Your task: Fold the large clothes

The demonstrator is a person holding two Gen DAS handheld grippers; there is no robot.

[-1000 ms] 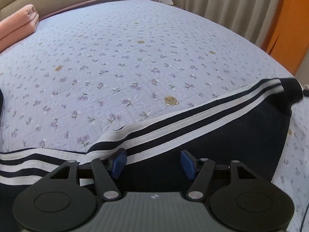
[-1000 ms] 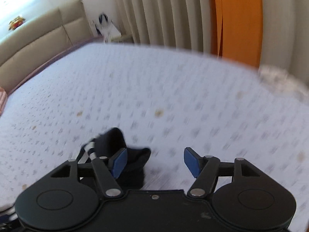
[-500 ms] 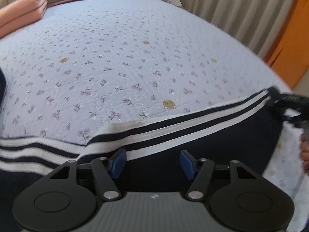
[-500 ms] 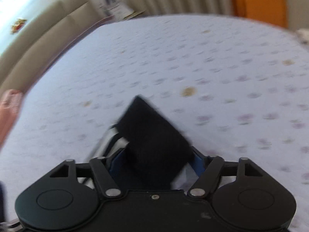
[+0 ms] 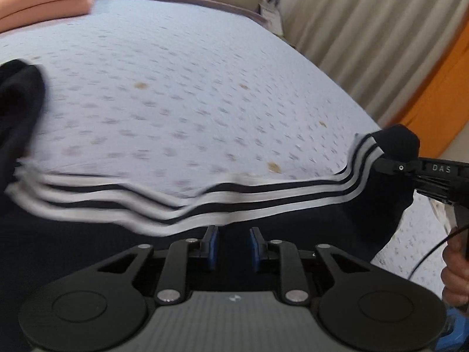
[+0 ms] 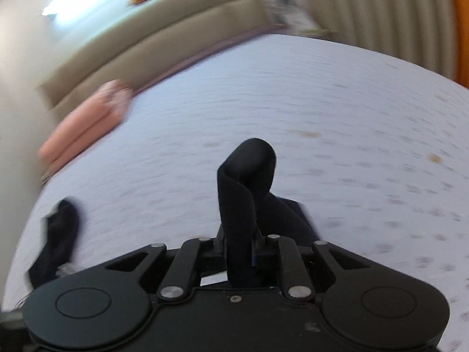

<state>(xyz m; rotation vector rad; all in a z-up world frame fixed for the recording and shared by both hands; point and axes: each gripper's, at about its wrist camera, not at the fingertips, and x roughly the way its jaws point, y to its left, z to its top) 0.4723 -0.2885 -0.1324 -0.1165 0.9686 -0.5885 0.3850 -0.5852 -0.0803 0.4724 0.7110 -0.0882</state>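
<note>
The garment [image 5: 293, 226] is dark navy, soft knit, with three white stripes [image 5: 205, 205] running in a wavy band along its edge. It hangs lifted over the bed [image 5: 190, 88], which wears a pale lilac quilt dotted with small flowers. A folded pink blanket [image 5: 47, 3] lies at the far end by a beige padded headboard [image 6: 164, 38]; pleated curtains [image 5: 366, 29] hang to the right.

The left gripper [image 5: 231, 246] points level along the bed, its blue-padded fingers [image 5: 211, 246] narrow, dark cloth between them; whether they pinch it I cannot tell. The right gripper [image 6: 239, 252] has its fingers clamped on a rolled, rounded cuff [image 6: 249, 182] of the garment that stands upright. In the left view it reaches in from the right edge, holding the far corner raised.
</note>
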